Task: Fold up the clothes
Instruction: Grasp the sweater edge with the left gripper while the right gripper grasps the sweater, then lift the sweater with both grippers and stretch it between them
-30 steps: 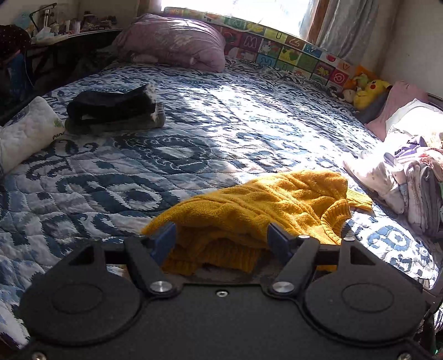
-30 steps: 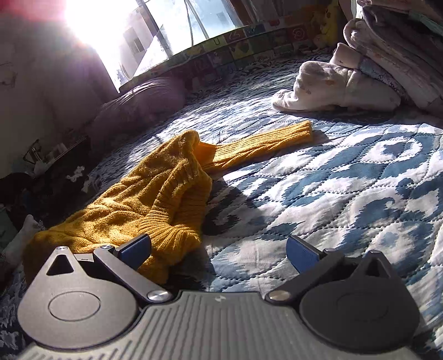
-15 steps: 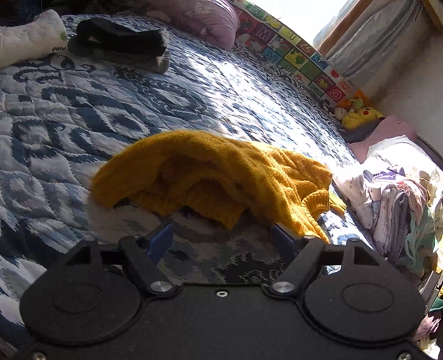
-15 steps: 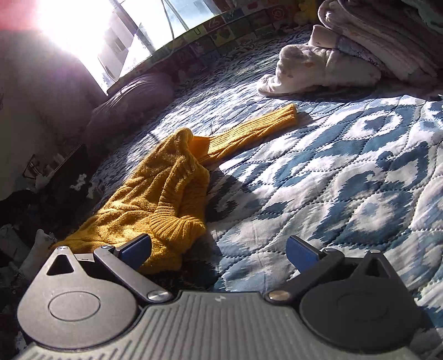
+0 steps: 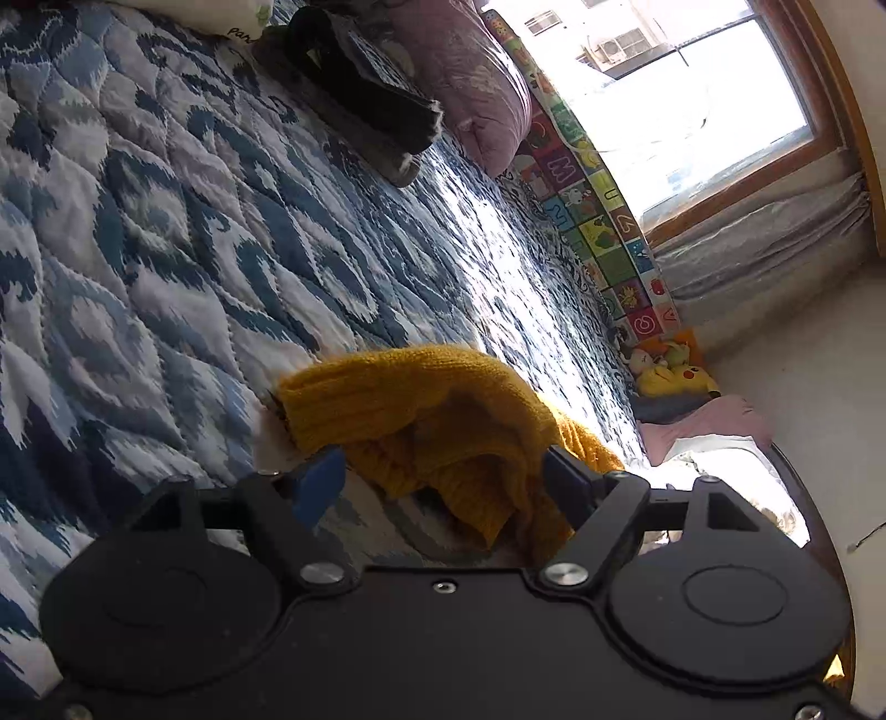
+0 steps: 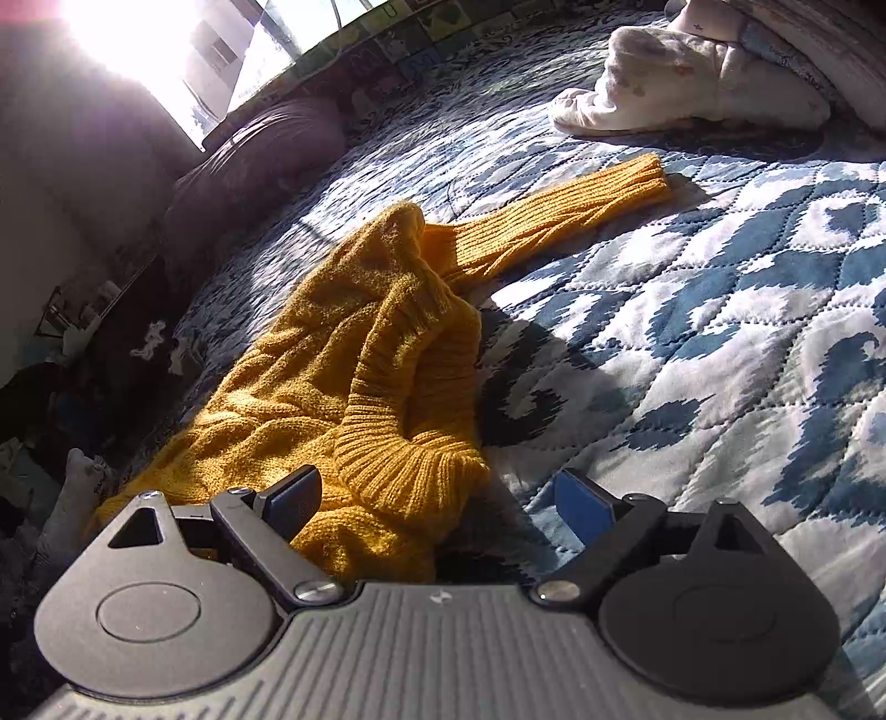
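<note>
Sweater unfolded, lying crumpled on the bed; one sleeve stretches out from the bunch toward the white clothes beyond it. Judged progress on this piece: near zero, no fold made, nothing flattened.

Left hand-held gripper: jaws apart, straddling the near edge of the sweater, not clamped. Right hand-held gripper: jaws apart, ribbed cuff or hem of the sweater sitting between them, no pinch yet. Looks like the approach before a two-point grab.

Left to do, by my read: grip, lift and spread flat, sleeves in, fold the body, set aside. Dark folded stack lies on the bed well beyond the sweater, by the pillow; possibly earlier finished items, can't confirm.

Readable text: alphabet mat along the far edge of the bed shows letter tiles, "M" and "Z" legible. White item beside the dark stack carries print starting "pan…", rest cut off.
</note>
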A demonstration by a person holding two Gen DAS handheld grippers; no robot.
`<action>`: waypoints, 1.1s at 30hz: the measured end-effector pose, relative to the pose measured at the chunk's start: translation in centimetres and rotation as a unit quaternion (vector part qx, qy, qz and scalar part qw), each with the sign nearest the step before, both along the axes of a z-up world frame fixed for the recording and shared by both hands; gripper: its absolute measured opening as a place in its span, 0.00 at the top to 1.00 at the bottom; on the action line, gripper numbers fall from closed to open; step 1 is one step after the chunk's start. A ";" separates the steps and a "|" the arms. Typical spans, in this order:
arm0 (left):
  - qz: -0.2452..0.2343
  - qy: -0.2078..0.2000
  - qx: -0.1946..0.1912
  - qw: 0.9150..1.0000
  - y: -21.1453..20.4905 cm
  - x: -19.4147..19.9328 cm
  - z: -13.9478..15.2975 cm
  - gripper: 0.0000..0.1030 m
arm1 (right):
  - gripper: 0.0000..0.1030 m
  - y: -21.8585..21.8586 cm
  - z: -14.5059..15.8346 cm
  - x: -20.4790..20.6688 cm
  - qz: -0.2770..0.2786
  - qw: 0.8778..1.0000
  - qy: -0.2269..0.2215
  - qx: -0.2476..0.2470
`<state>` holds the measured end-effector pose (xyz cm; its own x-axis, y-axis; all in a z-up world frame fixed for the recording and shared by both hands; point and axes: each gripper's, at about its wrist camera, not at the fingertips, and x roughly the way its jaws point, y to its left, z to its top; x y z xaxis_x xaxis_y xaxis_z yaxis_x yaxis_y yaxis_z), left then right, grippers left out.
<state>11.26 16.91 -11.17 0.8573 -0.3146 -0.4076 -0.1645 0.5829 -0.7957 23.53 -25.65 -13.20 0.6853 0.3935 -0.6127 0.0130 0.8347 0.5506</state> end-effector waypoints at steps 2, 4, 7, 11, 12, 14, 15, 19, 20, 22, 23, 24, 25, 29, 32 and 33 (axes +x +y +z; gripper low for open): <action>-0.010 -0.016 -0.001 1.000 -0.1 0.0 0.3 0.24 | 0.39 0.4 -0.2 0.7 0.000 1.000 0.014 0.012; -0.025 -0.036 0.005 0.999 -0.5 0.2 0.8 0.24 | 0.39 0.8 -0.3 1.1 -0.006 1.000 0.024 0.017; -0.016 -0.062 0.052 0.997 -1.0 0.0 2.3 0.24 | 0.39 1.2 -0.4 0.9 -0.029 0.999 0.028 0.024; -0.012 -0.081 0.170 0.982 -1.5 0.9 4.1 0.24 | 0.41 0.9 -0.8 0.4 -0.053 0.996 0.035 0.058; -0.015 -0.075 0.203 0.976 -1.7 1.3 4.0 0.24 | 0.43 0.9 -0.8 0.5 -0.055 0.996 0.036 0.061; -0.050 -0.058 0.268 0.960 -2.2 2.9 2.6 0.23 | 0.58 0.6 -1.0 0.7 -0.058 0.994 0.044 0.081; -0.062 -0.035 0.283 0.957 -2.4 3.7 1.6 0.23 | 0.61 0.6 -1.1 0.8 -0.058 0.993 0.050 0.095; -0.084 -0.005 0.294 0.952 -2.6 4.8 -0.5 0.67 | 0.69 0.7 -0.3 1.2 -0.052 0.993 0.041 0.099; -0.085 0.005 0.295 0.952 -2.7 4.9 -0.7 0.77 | 0.70 0.6 0.2 1.4 -0.052 0.993 0.036 0.100; -0.106 -0.001 0.276 0.955 -3.2 4.5 -0.5 0.83 | 0.70 0.3 1.3 1.6 -0.050 0.993 0.020 0.104; -0.119 -0.005 0.265 0.957 -3.6 4.3 -0.3 0.84 | 0.70 0.1 2.4 1.9 -0.050 0.993 0.005 0.104; -0.134 -0.012 0.244 0.960 -4.2 3.9 -0.1 0.85 | 0.70 0.0 3.1 2.0 -0.049 0.993 -0.004 0.103; -0.150 -0.017 0.213 0.965 -4.7 3.7 -0.1 0.85 | 0.70 -0.2 4.3 2.4 -0.046 0.994 -0.019 0.102; -0.233 -0.039 0.141 0.961 -9.5 2.6 0.4 0.86 | 0.72 -0.5 9.0 3.5 -0.027 0.993 -0.066 0.091; -0.295 -0.062 0.108 0.947 -13.4 2.0 1.0 0.86 | 0.74 0.5 12.2 4.1 0.003 0.993 -0.095 0.067; -0.318 -0.073 0.098 0.940 -14.5 1.7 1.3 0.86 | 0.75 0.9 13.1 4.1 0.013 0.993 -0.102 0.059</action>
<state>12.96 2.37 -9.88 0.5725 -0.7131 -0.4046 0.3688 0.6647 -0.6497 27.64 -24.70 -0.11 0.7789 0.4741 -0.4104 -0.1306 0.7628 0.6334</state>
